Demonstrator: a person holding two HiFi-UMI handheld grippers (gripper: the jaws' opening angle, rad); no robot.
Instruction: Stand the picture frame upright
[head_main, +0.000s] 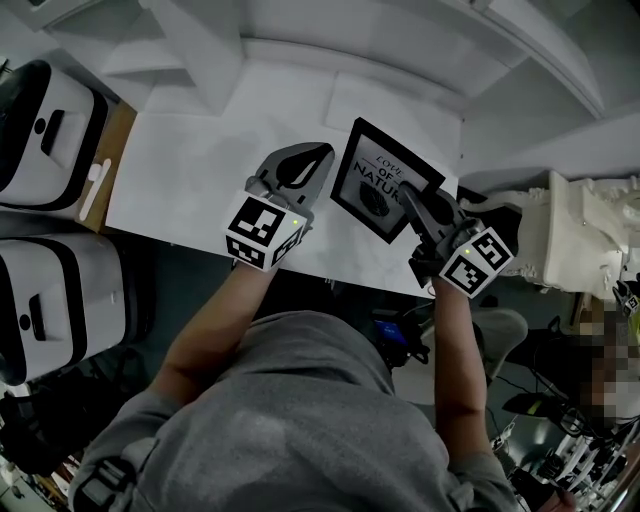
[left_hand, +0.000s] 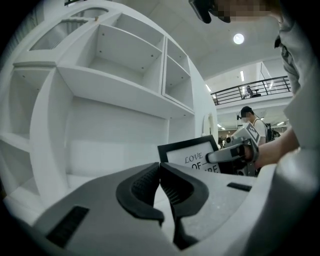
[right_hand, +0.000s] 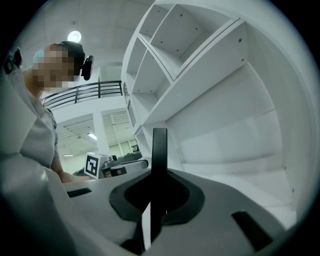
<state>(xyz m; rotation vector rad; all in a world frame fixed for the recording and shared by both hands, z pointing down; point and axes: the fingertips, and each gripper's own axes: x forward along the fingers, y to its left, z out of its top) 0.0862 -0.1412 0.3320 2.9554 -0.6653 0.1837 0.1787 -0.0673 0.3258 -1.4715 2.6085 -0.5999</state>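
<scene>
The picture frame (head_main: 378, 180) is black with a white print that reads "LOVE OF NATURE". It is raised off the white table (head_main: 190, 170), leaning back. My right gripper (head_main: 408, 192) is shut on its right edge; in the right gripper view that thin black edge (right_hand: 159, 150) runs up between the jaws. My left gripper (head_main: 320, 155) hovers just left of the frame, shut with nothing in it, apart from the frame. In the left gripper view its jaws meet at the tips (left_hand: 160, 167), with the frame (left_hand: 192, 155) and the right gripper (left_hand: 235, 152) beyond.
A white shelf unit (left_hand: 115, 75) stands right behind the table. Two white cases (head_main: 50, 130) (head_main: 60, 290) sit at the left, beside a white stick (head_main: 93, 190) on a wooden top. An ornate white object (head_main: 590, 235) is at the right.
</scene>
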